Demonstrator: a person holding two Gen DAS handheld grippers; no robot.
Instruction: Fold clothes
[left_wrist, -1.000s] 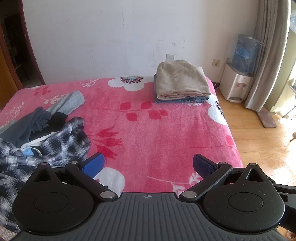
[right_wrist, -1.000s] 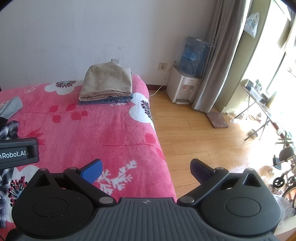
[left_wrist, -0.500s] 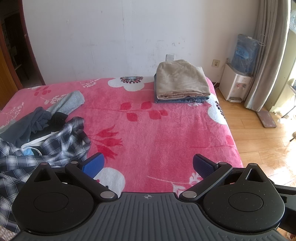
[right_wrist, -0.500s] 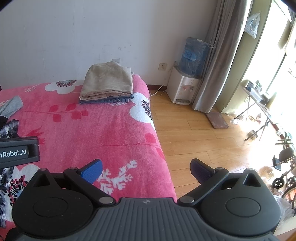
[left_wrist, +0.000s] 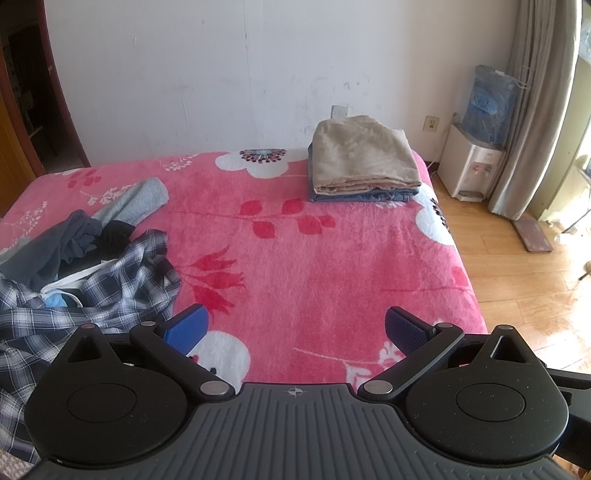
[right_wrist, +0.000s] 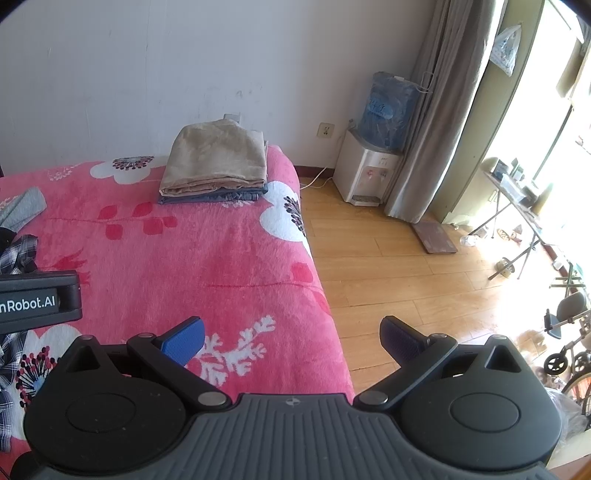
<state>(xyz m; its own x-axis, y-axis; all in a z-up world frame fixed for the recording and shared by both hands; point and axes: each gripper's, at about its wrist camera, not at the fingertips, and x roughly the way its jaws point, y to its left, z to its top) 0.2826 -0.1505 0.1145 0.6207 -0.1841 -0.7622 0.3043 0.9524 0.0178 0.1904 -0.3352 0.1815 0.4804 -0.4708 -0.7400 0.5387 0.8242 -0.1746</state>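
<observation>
A heap of unfolded clothes lies at the left of the pink flowered bed (left_wrist: 314, 266): a blue-and-white plaid shirt (left_wrist: 110, 291), dark garments (left_wrist: 70, 240) and a grey piece (left_wrist: 136, 199). A folded stack, beige garment (left_wrist: 362, 158) on top of a blue one, sits at the far right corner (right_wrist: 216, 166). My left gripper (left_wrist: 295, 326) hovers open over the near edge of the bed, just right of the plaid shirt. My right gripper (right_wrist: 291, 338) is open above the bed's right edge, holding nothing. The left gripper's body (right_wrist: 37, 299) shows at the left of the right wrist view.
A white wall runs behind the bed. To the right are wooden floor (right_wrist: 388, 266), a water dispenser (right_wrist: 369, 173) with a blue bottle, a grey curtain (right_wrist: 436, 110), a folding table and wheeled items by the window. A wooden door frame (left_wrist: 22, 110) stands at far left.
Both views have shifted very slightly; the grippers stay open and nothing on the bed has moved.
</observation>
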